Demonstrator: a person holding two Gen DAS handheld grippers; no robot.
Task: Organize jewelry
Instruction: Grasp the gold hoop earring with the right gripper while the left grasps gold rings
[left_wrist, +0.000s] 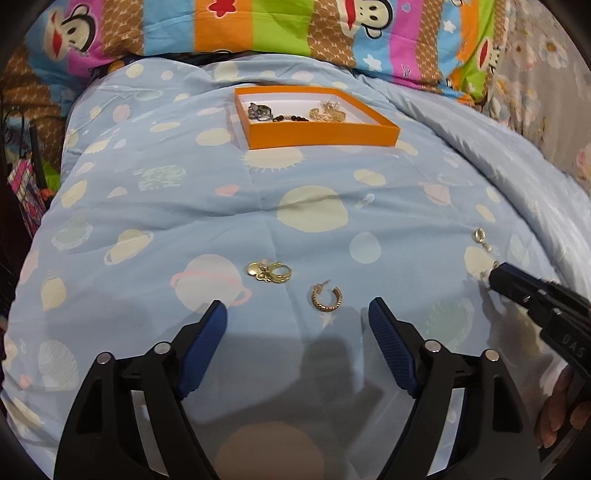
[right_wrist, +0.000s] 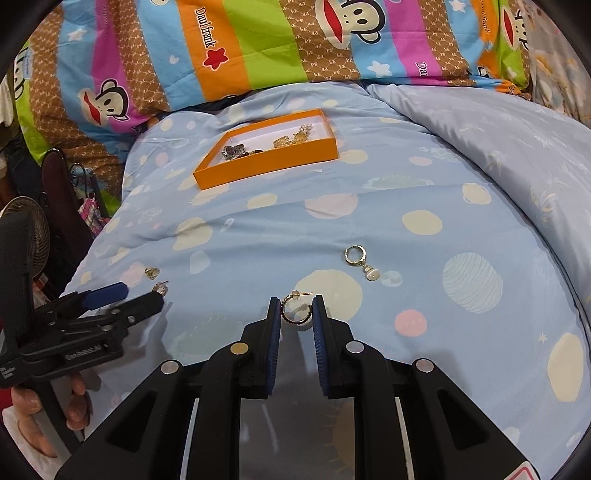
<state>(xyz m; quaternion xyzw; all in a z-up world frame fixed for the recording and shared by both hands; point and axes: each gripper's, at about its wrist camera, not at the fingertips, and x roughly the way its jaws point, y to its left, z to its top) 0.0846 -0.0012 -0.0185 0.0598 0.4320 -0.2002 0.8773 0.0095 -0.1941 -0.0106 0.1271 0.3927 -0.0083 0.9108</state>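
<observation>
An orange box (left_wrist: 321, 136) (right_wrist: 269, 166) with several pieces of jewelry in it sits at the far side of the blue quilt. My left gripper (left_wrist: 297, 314) is open and empty, just short of a gold hoop earring (left_wrist: 326, 299). A cluster of gold earrings (left_wrist: 269, 272) lies left of that hoop. My right gripper (right_wrist: 296, 306) is closed on a second gold hoop earring (right_wrist: 295, 308), its fingers touching both sides. A gold ring earring with a pearl drop (right_wrist: 360, 263) (left_wrist: 482, 238) lies ahead to its right.
Bright cartoon-print pillows (right_wrist: 258, 48) line the far side. A folded part of the quilt (right_wrist: 498, 129) rises at the right. A fan (right_wrist: 26, 229) and clutter stand off the left edge of the bed. A small pale piece (left_wrist: 367, 199) lies mid-quilt.
</observation>
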